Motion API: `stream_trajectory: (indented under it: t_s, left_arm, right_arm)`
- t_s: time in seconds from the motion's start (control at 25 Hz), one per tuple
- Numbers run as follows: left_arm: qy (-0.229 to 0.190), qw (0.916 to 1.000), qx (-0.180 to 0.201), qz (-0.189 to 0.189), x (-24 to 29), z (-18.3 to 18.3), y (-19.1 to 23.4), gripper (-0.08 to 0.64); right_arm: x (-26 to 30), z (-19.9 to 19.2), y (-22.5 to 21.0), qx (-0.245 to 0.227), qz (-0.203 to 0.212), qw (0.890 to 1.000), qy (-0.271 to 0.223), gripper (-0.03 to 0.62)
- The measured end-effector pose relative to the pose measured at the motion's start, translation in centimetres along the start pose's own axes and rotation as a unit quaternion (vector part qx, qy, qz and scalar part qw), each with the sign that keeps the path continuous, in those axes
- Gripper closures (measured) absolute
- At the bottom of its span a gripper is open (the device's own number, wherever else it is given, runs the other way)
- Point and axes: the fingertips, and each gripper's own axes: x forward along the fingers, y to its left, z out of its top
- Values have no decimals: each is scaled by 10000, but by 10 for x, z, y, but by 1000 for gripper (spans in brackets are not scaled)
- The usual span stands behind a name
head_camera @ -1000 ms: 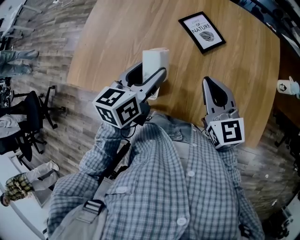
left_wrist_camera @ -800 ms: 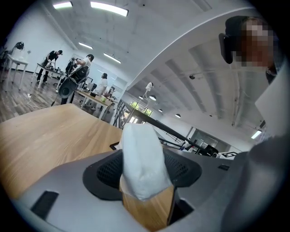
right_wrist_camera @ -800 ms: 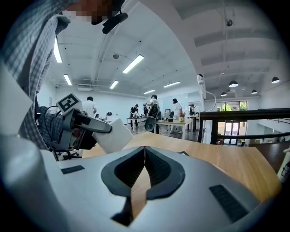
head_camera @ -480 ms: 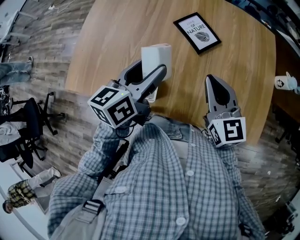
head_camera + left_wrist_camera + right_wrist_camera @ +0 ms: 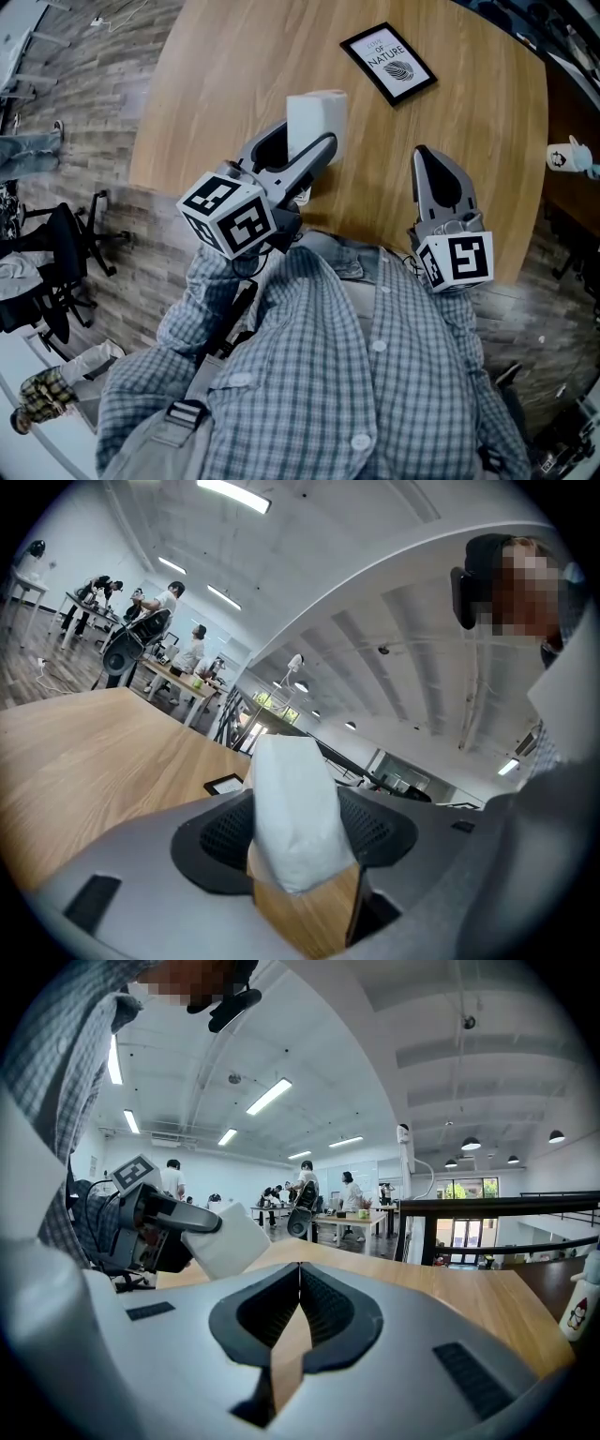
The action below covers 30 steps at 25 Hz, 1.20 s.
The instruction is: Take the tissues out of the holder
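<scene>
Looking down in head view: left tool (image 5: 309, 133) clamped on a white tissue pack (image 5: 316, 111), w/ the pack sticking out past the tips over the wooden surface (image 5: 225, 75). Right tool (image 5: 427, 159) sits apart to the right, jaws together, nothing in it. Framed print (image 5: 387, 63) lies flat further back. Left gripper view: pack (image 5: 292, 808) stands btwn the two pads, touching both. Right gripper view: jaws meet at the tips, empty; pack (image 5: 230, 1239) shows at left, held in the other tool.
</scene>
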Motion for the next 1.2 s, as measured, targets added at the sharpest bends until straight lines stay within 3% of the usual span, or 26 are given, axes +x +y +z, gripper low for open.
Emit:
stream_trajectory:
  t_s: [1.2]
  left_arm:
    - [228,9996,137,-121,6,-12,-8,278]
  right_arm:
    - [3,-5,2,-38,41,10000,46,581]
